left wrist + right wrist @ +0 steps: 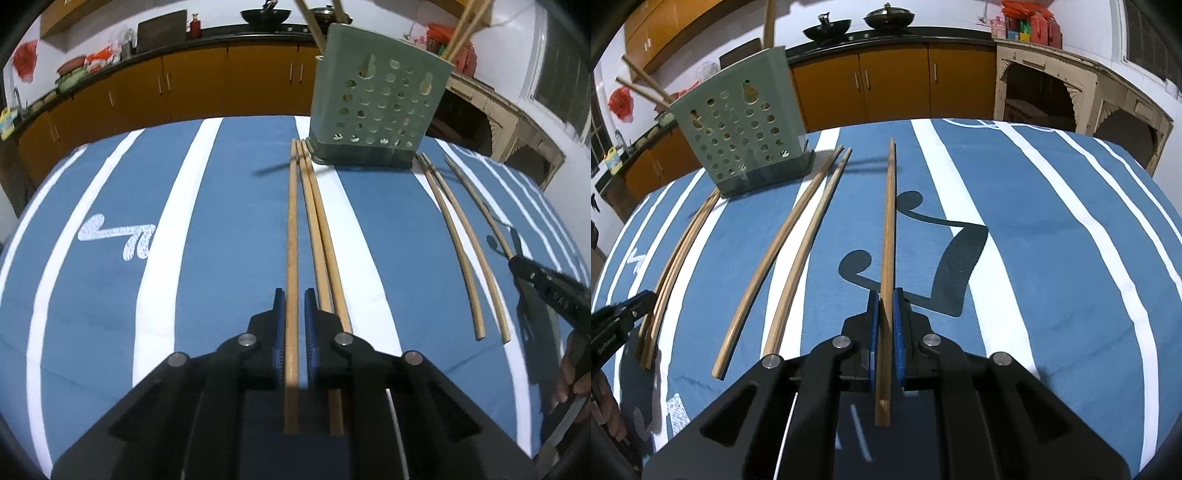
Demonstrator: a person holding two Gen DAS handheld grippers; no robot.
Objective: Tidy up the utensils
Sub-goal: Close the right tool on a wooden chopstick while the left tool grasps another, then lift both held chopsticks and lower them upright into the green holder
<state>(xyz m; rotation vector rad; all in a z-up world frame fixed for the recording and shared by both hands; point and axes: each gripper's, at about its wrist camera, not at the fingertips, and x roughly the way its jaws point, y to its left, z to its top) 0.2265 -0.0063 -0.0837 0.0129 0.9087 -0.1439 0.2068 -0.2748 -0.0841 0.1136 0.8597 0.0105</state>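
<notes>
On a striped blue desk (pixel 110 295), the left claw (pixel 294 306) pinches one wooden chopstick (pixel 291 240) near its thick end; the right claw (pixel 885 306) grips another chopstick (pixel 888 221). Light, stiff and slick, both suit end grips for dropping into the perforated green holder (pixel 376 110).

Green holder (pixel 376 107) blocks far cloth edge, loose chopsticks (pixel 768 258) between — striped cloth (pixel 1052 240) rightward seemingly open.

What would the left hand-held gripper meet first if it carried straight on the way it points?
The left hand-held gripper, shut on a chopstick, points down at the striped blue cloth, so probably the cloth first; further along that line stands the green perforated utensil holder. Depth is uncertain.
</notes>
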